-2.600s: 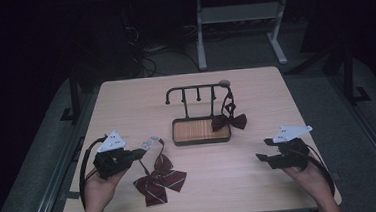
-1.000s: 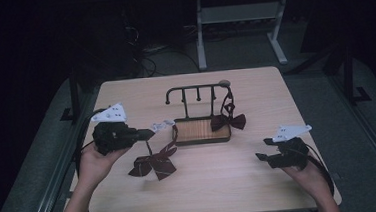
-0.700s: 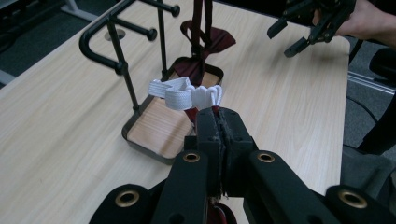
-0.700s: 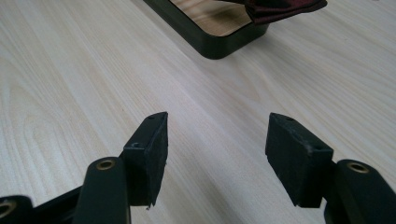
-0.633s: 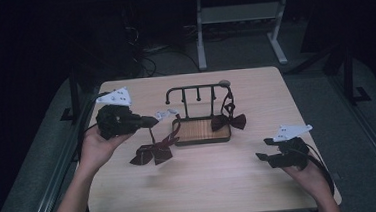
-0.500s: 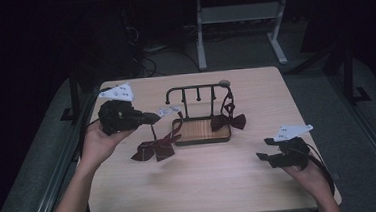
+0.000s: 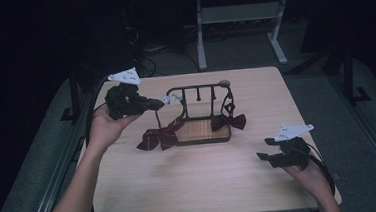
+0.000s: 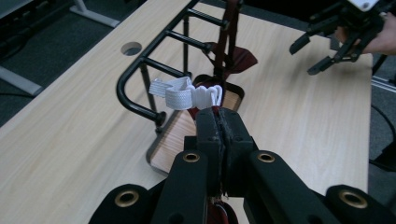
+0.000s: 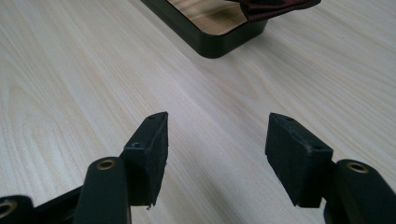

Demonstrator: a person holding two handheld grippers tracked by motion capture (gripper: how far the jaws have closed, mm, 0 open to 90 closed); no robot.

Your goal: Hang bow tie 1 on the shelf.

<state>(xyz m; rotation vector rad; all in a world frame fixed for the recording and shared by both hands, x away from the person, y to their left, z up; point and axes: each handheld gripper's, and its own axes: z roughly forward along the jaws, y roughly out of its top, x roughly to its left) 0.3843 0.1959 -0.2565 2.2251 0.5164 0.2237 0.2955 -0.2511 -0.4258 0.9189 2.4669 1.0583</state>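
Maroon bow tie lifted rackward by clamped left tool; right tool agape, unmoved.

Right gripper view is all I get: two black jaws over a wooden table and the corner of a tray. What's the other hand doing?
Observer: The left hand-held gripper is raised beside a black rack, shut on the white strap of a dark red bow tie.
Operator: Is the bow up in the air?
Observer: It dangles low, by the left edge of the rack's wooden base.
Operator: Any more bows?
Observer: Yes, a second bow tie hangs from the rack's right end.
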